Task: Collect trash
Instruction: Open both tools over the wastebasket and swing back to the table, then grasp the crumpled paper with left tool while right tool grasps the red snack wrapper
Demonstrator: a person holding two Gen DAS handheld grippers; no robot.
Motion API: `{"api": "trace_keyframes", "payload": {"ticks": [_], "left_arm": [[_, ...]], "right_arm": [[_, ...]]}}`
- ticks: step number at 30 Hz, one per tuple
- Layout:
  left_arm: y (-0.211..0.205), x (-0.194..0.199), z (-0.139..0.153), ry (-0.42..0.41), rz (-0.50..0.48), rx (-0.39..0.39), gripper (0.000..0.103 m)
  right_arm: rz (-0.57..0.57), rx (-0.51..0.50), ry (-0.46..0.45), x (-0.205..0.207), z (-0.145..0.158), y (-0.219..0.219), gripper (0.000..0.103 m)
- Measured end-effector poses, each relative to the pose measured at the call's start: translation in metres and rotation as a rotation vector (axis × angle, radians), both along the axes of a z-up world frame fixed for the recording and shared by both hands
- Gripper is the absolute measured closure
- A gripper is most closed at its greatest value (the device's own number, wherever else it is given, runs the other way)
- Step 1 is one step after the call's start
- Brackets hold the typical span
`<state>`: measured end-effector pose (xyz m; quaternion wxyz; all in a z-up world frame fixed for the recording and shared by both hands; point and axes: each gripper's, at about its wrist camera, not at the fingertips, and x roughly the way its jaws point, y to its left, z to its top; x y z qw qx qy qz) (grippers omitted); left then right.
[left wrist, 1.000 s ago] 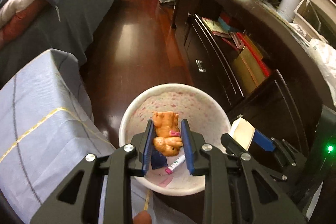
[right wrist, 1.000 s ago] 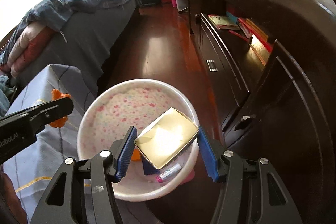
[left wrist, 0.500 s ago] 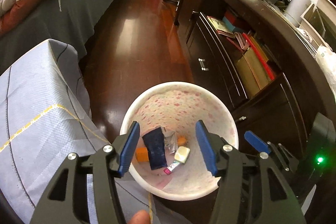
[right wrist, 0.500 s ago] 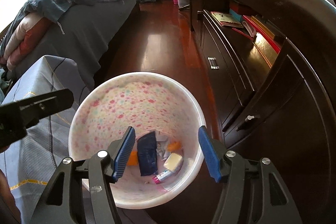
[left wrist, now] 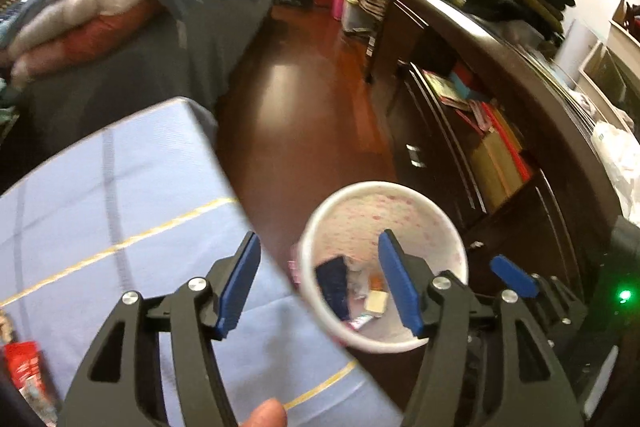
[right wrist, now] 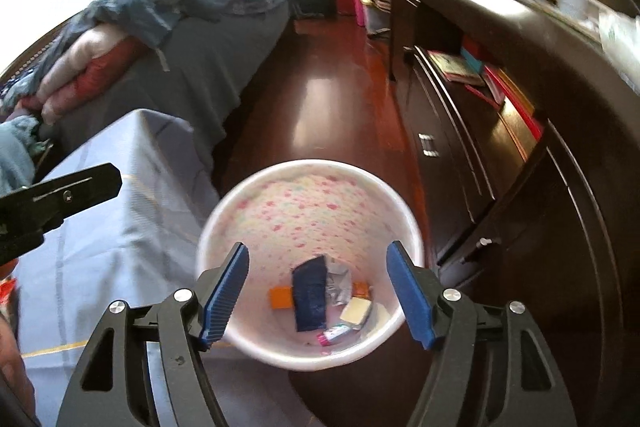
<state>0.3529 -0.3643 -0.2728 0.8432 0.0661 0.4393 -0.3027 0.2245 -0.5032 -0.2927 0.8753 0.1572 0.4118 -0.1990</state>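
A white bin with pink flecks [left wrist: 440, 227] [right wrist: 312, 211] stands on the wooden floor beside the table. It holds a dark blue wrapper [right wrist: 309, 291], an orange piece [right wrist: 280, 297], a crumpled silver wrapper [right wrist: 338, 285], a pale square piece [right wrist: 355, 311] and a small pink tube [right wrist: 334, 334]. My left gripper [left wrist: 320, 283] is open and empty, above the table edge and the bin's left rim. My right gripper [right wrist: 318, 291] is open and empty, directly over the bin. A red packet [left wrist: 24, 367] lies on the table at the far left.
A table with a light blue checked cloth [left wrist: 100, 207] [right wrist: 120, 227] fills the left. A dark cabinet with drawers and books [left wrist: 480, 147] [right wrist: 500, 147] runs along the right. A bed with bedding [left wrist: 140, 7] is at the back left. The left gripper's body shows in the right wrist view [right wrist: 60, 195].
Both grippers opened and dropped their pieces, an orange toy and a pale packet, into the bin. The left gripper has since swung left over the table; the right backed up slightly.
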Motion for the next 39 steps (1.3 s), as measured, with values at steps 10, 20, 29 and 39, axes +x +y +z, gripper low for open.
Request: {"api": "trace_keyframes", "payload": {"ticks": [10, 20, 29, 39], "left_arm": [[0.118, -0.017, 0.038, -0.117, 0.254, 0.074, 0.032], [0.243, 0.007, 0.034, -0.113, 0.548, 0.154, 0.026], [0.297, 0.061, -0.009, 0.005, 0.622, 0.172, 0.030], [0.305, 0.078, -0.029, 0.036, 0.595, 0.175, 0.087]], "right_arm": [[0.193, -0.014, -0.064, -0.002, 0.045, 0.083, 0.026], [0.396, -0.021, -0.068, 0.007, 0.056, 0.176, 0.026], [0.512, -0.037, -0.050, 0.021, 0.053, 0.235, 0.026], [0.592, -0.007, -0.004, 0.043, 0.037, 0.286, 0.026]]}}
